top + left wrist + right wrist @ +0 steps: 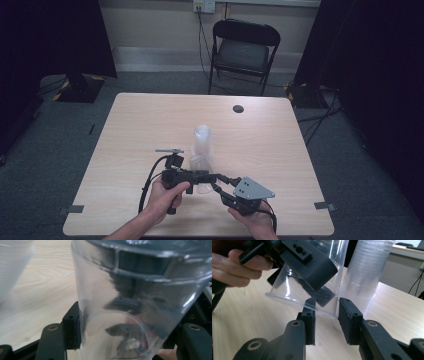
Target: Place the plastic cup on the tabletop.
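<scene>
At the near edge of the tabletop point(130, 115), the left hand-held gripper point(210, 178) is clamping a clear plastic cup point(120, 315) by its wall, tilted. The right hand-held gripper point(325, 320) is standing unclenched, its jaws straddling the cup's rim without pressing. Closing gently on the rim should avoid crushing it. Just beyond, the stack of cups point(364, 277) is standing upright.

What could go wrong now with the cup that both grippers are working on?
1. The clear cup is thin; the left gripper clamps its wall, so a harder squeeze may crack it.
2. The right gripper has its jaws around the cup's rim; a pull could slip off.
3. The cup stack stands close and may be knocked over.
</scene>
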Available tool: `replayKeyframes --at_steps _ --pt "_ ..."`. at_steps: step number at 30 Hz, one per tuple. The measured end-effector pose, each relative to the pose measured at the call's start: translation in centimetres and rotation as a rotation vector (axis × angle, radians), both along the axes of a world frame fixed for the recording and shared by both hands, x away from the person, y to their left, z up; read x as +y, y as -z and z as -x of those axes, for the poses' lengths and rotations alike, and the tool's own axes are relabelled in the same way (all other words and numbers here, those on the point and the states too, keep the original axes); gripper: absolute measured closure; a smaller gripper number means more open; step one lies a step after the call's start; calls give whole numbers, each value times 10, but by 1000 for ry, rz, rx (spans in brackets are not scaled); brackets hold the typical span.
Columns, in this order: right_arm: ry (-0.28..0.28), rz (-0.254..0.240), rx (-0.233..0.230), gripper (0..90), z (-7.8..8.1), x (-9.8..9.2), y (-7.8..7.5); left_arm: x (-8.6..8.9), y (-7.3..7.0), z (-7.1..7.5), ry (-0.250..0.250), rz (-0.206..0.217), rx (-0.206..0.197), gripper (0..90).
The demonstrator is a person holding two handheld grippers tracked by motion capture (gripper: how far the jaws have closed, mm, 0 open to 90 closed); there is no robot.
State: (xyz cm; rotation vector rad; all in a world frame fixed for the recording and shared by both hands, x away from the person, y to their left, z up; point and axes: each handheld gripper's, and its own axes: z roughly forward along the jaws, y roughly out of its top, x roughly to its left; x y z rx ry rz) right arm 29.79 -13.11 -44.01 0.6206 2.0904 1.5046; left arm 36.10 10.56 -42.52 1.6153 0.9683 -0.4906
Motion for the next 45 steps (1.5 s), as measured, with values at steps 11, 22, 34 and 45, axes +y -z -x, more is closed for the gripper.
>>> replayKeyframes --at_steps 11,22,34,45 --pt "35 -43 -79 685 1 5 0 -5 1 4 10 51 46 357" --pt "29 -78 -126 692 2 5 -1 -14 -1 11 40 81 69 352" --pt "50 -80 -147 794 3 4 -2 -18 0 14 47 66 53 295" --pt "86 -73 -135 857 0 -2 -2 -16 0 12 43 26 -4 178"
